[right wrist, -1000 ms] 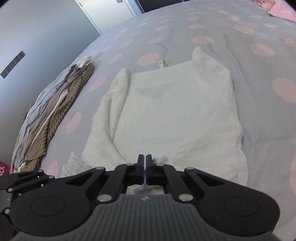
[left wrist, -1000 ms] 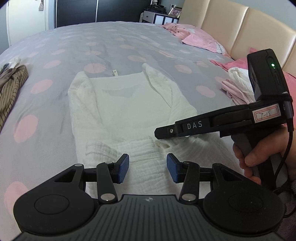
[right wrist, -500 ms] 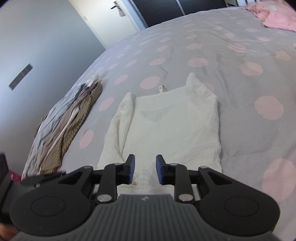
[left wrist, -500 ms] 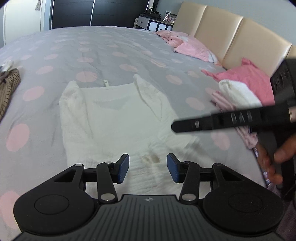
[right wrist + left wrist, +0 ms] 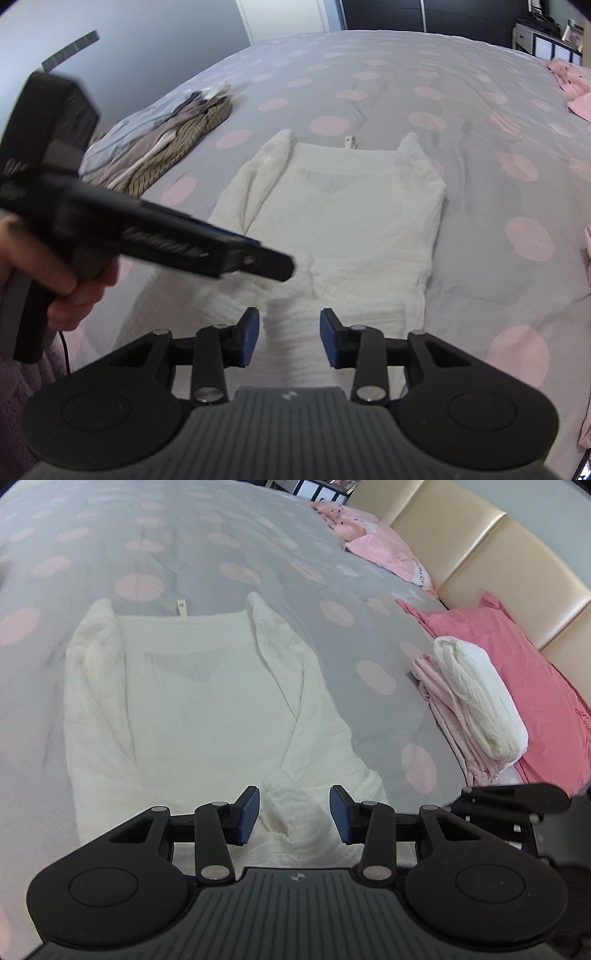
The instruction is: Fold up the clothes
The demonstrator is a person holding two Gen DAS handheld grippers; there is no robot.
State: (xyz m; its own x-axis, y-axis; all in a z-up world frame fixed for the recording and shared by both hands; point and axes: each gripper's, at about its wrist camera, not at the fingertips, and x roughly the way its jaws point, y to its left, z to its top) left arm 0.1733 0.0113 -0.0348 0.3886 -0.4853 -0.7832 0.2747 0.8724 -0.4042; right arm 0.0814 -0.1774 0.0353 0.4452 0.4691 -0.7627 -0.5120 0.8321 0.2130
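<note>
A white sweater (image 5: 207, 709) lies flat on a grey bedspread (image 5: 332, 576) dotted with pink circles, seen from two cameras looking down along handheld grippers. Both sleeves are folded inward over the body, and their cuffs meet near the hem at 6 o'clock in each view. A small label sticks out past the sweater's far edge at 12 o'clock.

In the left wrist view, the left gripper (image 5: 294, 814) hangs over the hem with its blue pads (image 5: 248, 814) apart. Its jaws are closing, yet the pads press on nothing; the bunched cuff shows in the gap below them. At 3 o'clock sits a stack of folded clothes (image 5: 469, 709), white on pale pink, leaning on a deep pink pillow (image 5: 517, 657) against a cream padded headboard (image 5: 491, 554). The edge of the other gripper pokes in at 4 o'clock.

In the right wrist view, the right gripper (image 5: 289, 338) also hovers over the hem. Its jaws are opening, and no cloth is caught between them. At 9 o'clock a hand (image 5: 55, 288) grips the handle of the left gripper, whose blurred tip reaches toward the sweater's middle; whether it touches the fabric is hard to say. A loose heap of striped brown and pale blue garments (image 5: 162, 136) lies at 10 o'clock, well apart from the sweater.
</note>
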